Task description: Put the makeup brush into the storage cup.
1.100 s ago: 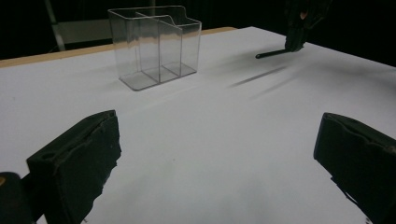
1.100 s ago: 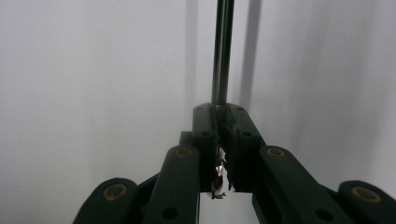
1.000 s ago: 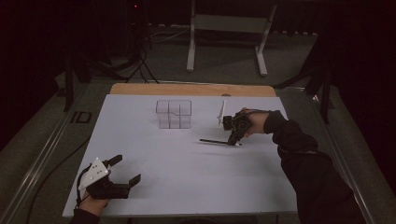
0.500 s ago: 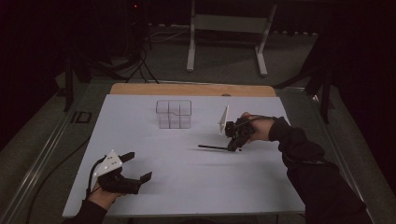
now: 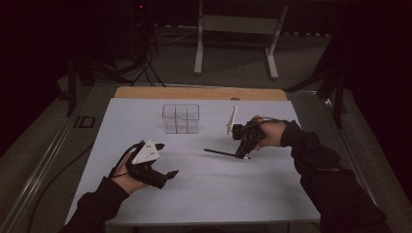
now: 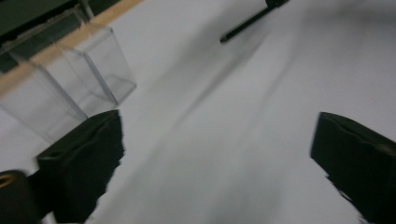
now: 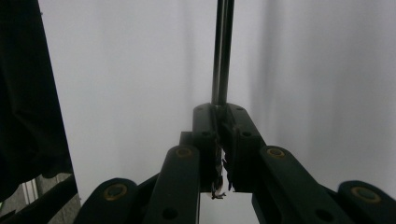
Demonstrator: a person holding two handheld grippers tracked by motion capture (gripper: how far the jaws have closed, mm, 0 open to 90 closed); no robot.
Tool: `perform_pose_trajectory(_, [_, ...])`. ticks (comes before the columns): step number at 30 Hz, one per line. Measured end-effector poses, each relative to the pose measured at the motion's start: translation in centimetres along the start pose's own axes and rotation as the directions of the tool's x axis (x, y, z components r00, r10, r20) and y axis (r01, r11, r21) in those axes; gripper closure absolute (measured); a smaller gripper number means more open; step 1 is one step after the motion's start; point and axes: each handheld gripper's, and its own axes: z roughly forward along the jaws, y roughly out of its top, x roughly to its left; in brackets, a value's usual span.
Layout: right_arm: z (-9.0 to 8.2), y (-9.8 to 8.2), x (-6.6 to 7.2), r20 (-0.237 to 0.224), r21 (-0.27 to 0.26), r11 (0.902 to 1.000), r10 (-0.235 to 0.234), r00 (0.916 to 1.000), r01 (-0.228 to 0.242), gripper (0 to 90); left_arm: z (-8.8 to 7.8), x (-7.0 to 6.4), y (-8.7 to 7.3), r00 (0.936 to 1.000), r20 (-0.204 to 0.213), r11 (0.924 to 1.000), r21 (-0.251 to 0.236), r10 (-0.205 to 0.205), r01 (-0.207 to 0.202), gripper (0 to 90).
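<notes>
The right gripper (image 5: 241, 151) is clamped on a thin black rod (image 5: 219, 153) at mid-table right, the left gripper (image 5: 160, 160) gapes empty – likely carrying; next, aim it into the clear box (image 5: 180, 118) far-center.

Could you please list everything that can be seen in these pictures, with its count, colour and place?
clear plastic organiser: one, transparent, several compartments, far middle of the table.
black rod: one, thin, held in the right gripper, lying out towards the table's middle.
table: one, white top with a wooden far edge.
metal stand: one, grey, on the floor beyond the table.
left gripper: one, black with a grey plate, near left, jaws wide apart.
right gripper: one, black, right of centre, jaws closed on the rod.
</notes>
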Motion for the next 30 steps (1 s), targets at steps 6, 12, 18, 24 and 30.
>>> perform_pose_trajectory(6, [-0.4,0.2,0.2,-0.022,-0.007,0.9999,0.008,0.9997,-0.009,83.5,1.2,0.1,2.7,0.9918,-0.012,0.9919,0.008,0.127,-0.127,5.7])
perform_pose_trajectory(12, [-0.4,0.6,0.4,-0.044,-0.001,1.0000,0.004,0.9990,-0.004,83.5,2.7,0.3,4.7,0.9690,-0.032,0.9681,0.062,0.245,-0.243,6.3])
perform_pose_trajectory(18, [-0.3,0.8,0.5,-0.049,0.008,0.9999,0.009,0.9988,-0.008,83.5,4.7,-0.8,6.0,0.9339,-0.036,0.9320,0.088,0.356,-0.352,8.3])
perform_pose_trajectory(24, [-0.1,1.1,0.8,-0.054,0.022,0.9997,-0.005,0.9985,0.006,83.5,6.3,-2.0,6.6,0.9077,-0.025,0.9042,0.103,0.419,-0.414,13.0])
perform_pose_trajectory(30, [0.0,1.4,0.8,-0.063,0.020,0.9998,0.010,0.9979,-0.009,83.5,7.7,-2.9,6.5,0.8835,-0.010,0.8764,0.132,0.468,-0.463,18.6])
